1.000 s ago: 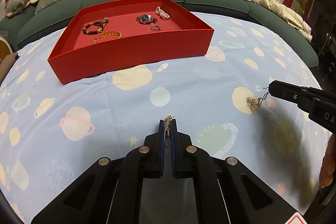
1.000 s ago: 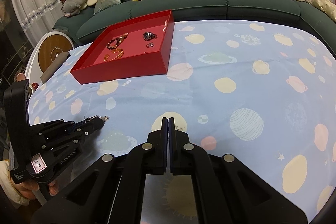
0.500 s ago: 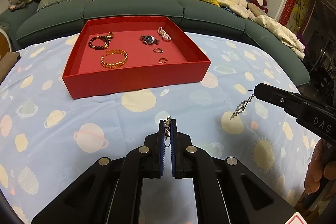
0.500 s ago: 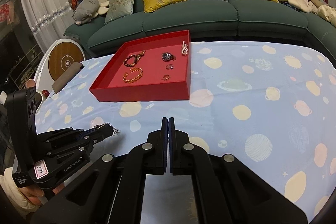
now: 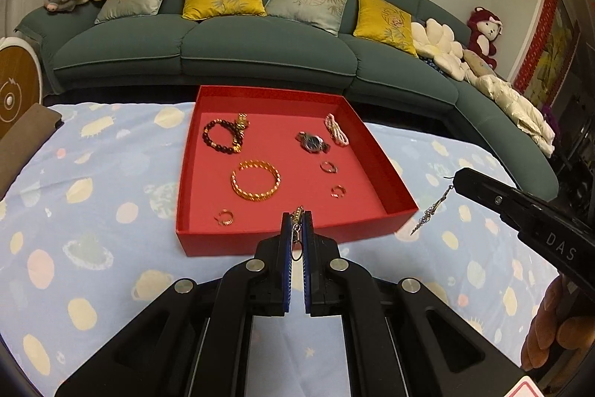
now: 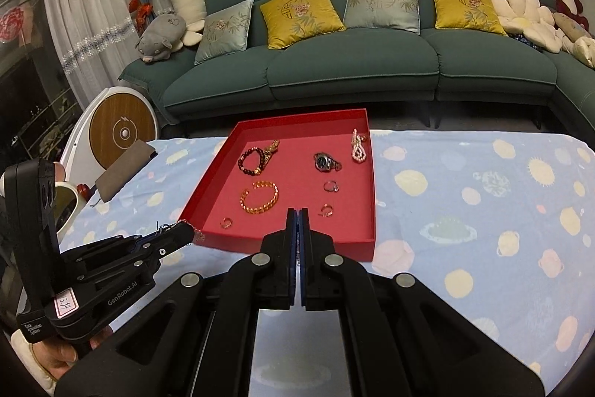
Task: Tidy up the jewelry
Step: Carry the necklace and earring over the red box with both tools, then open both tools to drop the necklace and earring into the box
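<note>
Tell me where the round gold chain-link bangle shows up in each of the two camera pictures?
Left wrist view: the gold chain-link bangle lies near the middle of the picture, in the near half of the red tray.
Right wrist view: it lies left of centre, again in the tray's near half.
Shared landmark: the dark-faced wristwatch lies beyond it, to the right.
</note>
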`<state>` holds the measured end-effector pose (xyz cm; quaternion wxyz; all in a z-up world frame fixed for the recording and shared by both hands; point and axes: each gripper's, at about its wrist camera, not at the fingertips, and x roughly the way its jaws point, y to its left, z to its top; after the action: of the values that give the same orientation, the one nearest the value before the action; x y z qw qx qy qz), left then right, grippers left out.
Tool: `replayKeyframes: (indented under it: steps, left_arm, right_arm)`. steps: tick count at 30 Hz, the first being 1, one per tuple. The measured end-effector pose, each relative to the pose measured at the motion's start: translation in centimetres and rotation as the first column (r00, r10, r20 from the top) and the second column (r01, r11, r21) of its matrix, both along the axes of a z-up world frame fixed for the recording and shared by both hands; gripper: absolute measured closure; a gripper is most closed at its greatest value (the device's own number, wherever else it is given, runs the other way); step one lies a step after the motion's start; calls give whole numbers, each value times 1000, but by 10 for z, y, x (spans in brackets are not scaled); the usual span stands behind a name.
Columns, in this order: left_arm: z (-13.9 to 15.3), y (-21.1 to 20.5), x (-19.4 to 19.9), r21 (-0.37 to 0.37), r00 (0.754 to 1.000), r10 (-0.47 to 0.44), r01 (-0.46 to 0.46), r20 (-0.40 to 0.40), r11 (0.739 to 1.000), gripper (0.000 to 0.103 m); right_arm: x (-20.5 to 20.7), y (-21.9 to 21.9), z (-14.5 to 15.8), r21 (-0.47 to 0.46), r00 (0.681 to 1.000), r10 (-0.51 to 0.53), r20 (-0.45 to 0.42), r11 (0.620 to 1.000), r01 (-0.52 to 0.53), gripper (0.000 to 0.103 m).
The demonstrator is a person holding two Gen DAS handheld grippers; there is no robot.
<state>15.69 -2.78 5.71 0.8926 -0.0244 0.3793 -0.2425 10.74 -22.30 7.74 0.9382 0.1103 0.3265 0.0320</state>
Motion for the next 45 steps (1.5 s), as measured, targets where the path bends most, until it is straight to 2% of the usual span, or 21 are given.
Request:
replayKeyframes:
  steps: [4, 11, 17, 22, 30, 33, 35, 36, 37, 40, 42, 45]
  left_arm:
    - [2, 4, 26, 9, 1000, -1, 1, 10, 1000, 100]
    - [-13, 13, 61, 23, 999, 33, -33, -22, 999, 100]
    - [-21, 11, 81, 18, 997, 54, -53, -54, 998, 100]
    - [-24, 3, 82, 52, 999, 35, -33, -35, 998, 100]
    - [-32, 8, 89, 51, 996, 56, -53, -71, 997, 100]
    - [-31, 11, 88, 34, 996, 62, -60, -59, 998, 95]
    - [-29, 13, 88, 30, 996, 65, -63, -57, 998, 78]
    - [-27, 15, 88, 23, 996, 74, -73, -50, 997, 67]
    - [-25, 17, 87, 18, 996, 83, -82, -43, 996, 62]
    - [-19, 23, 89, -4, 994, 104, -104, -44, 995, 56]
    - [-15, 28, 89, -26, 992, 120, -121, -46, 992, 55]
    - [-7, 32, 86, -34, 990, 139, -140, -31, 990, 55]
  right_arm:
    - [32, -1, -1, 30, 1000, -21, 4, 999, 21, 103]
    - [72, 9, -26, 49, 998, -5, -66, 999, 8, 103]
    - [86, 9, -44, 45, 994, -18, -107, 999, 23, 103]
    - [94, 10, -53, 41, 991, -15, -130, 999, 21, 103]
    - [101, 17, -62, 28, 990, -10, -142, 1000, 14, 103]
    - [100, 14, -63, 30, 991, -23, -134, 999, 28, 102]
    - [98, 12, -60, 24, 992, -42, -117, 999, 45, 100]
    - [97, 11, -59, 28, 993, -41, -110, 999, 45, 100]
    - [96, 10, -57, 30, 994, -43, -102, 999, 46, 100]
    - [93, 8, -48, 36, 996, -50, -69, 998, 52, 98]
    - [90, 8, -41, 38, 997, -52, -52, 998, 54, 94]
    - [84, 7, -32, 52, 998, -59, -26, 997, 60, 76]
